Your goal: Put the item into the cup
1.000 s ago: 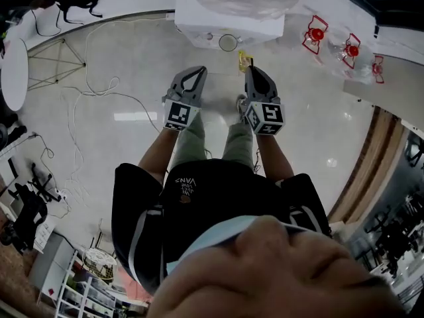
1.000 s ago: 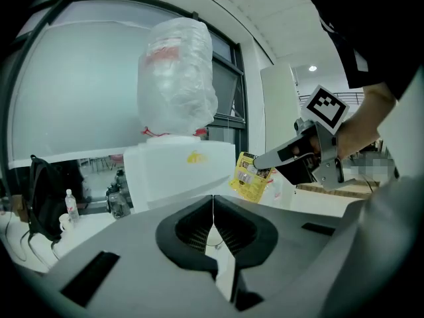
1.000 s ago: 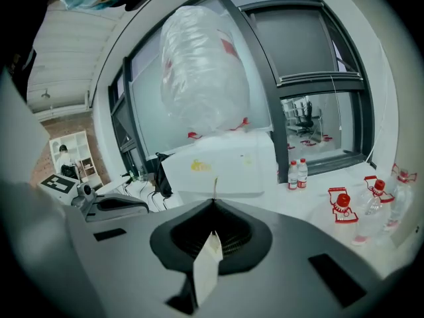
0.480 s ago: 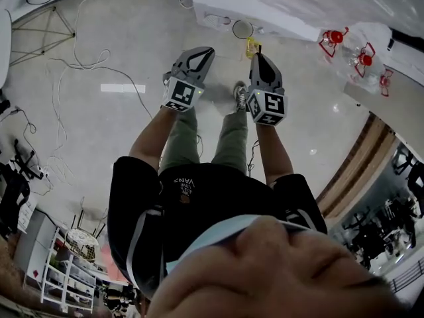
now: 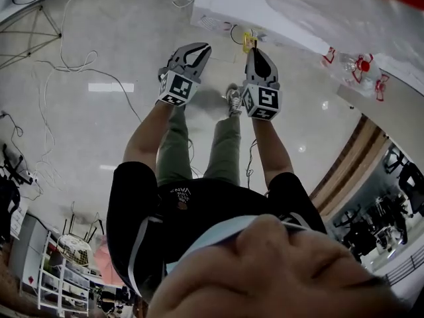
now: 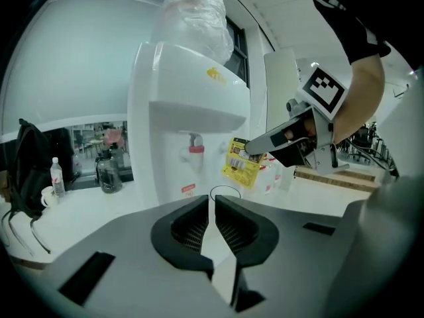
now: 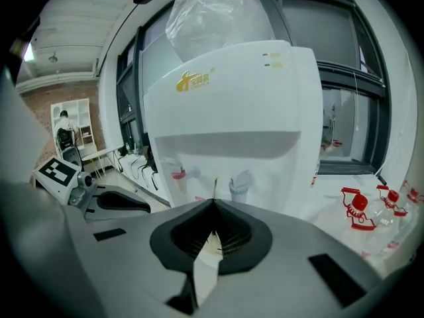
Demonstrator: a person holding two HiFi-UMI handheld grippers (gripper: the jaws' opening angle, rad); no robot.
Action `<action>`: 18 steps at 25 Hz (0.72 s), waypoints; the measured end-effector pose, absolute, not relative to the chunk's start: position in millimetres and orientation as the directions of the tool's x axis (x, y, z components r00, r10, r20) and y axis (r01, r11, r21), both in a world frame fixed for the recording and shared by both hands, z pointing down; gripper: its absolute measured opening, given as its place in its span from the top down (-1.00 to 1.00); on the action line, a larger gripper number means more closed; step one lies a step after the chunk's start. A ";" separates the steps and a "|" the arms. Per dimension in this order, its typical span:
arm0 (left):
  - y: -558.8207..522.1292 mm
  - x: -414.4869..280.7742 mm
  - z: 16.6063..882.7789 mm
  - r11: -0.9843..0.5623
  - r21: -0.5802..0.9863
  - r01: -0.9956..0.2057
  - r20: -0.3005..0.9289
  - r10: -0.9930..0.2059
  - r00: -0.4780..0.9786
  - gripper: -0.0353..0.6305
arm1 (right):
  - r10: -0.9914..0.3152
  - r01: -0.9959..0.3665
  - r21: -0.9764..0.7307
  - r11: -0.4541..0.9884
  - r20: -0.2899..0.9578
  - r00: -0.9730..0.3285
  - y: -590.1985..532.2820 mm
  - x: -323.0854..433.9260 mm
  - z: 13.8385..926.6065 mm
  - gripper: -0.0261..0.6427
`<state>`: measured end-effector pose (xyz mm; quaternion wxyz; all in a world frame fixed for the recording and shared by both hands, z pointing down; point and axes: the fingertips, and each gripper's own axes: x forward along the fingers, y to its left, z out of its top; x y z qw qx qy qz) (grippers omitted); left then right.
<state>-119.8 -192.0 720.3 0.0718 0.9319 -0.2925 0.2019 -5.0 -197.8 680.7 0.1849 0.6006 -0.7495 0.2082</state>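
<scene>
Yellow and flat, the packet (image 6: 241,165) hangs by its top edge from the fingers of the right gripper (image 6: 254,152), which are clamped tight on it. In the right gripper view it shows only edge-on, as a thin line rising just past the fingertips. The clear cup (image 6: 225,191) stands at the foot of the white water dispenser (image 6: 189,111), below its taps and straight ahead of the fingers of the left gripper (image 6: 212,203). From there the packet shows just above the cup's rim and slightly to its right, apart from it. The left fingers are drawn together with nothing between them. In the head view both grippers reach towards the dispenser side by side, a little apart.
</scene>
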 end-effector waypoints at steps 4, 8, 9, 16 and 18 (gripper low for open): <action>-199.7 -110.4 741.8 -0.842 0.000 -0.540 0.429 -0.488 0.760 0.82 | -0.822 -0.975 -0.068 0.212 0.528 -0.215 -206.9 -8.7 693.3 0.79; -210.7 -95.0 756.7 -0.878 -0.028 -0.478 0.437 -0.441 0.784 0.82 | -0.809 -0.968 -0.032 0.248 0.542 -0.225 -212.5 -15.2 711.3 0.79; -213.6 -92.9 761.1 -0.885 -0.035 -0.464 0.438 -0.431 0.789 0.82 | -0.810 -0.968 -0.026 0.250 0.543 -0.223 -215.0 -17.4 715.3 0.79; -222.6 -75.1 790.0 -0.927 -0.066 -0.370 0.473 -0.355 0.806 0.55 | -0.826 -0.972 -0.008 0.233 0.526 -0.203 -229.4 -13.2 727.2 0.79; -224.9 -74.0 797.5 -0.935 -0.072 -0.347 0.488 -0.336 0.806 0.48 | -0.829 -0.972 -0.002 0.235 0.521 -0.201 -233.8 -14.4 728.0 0.79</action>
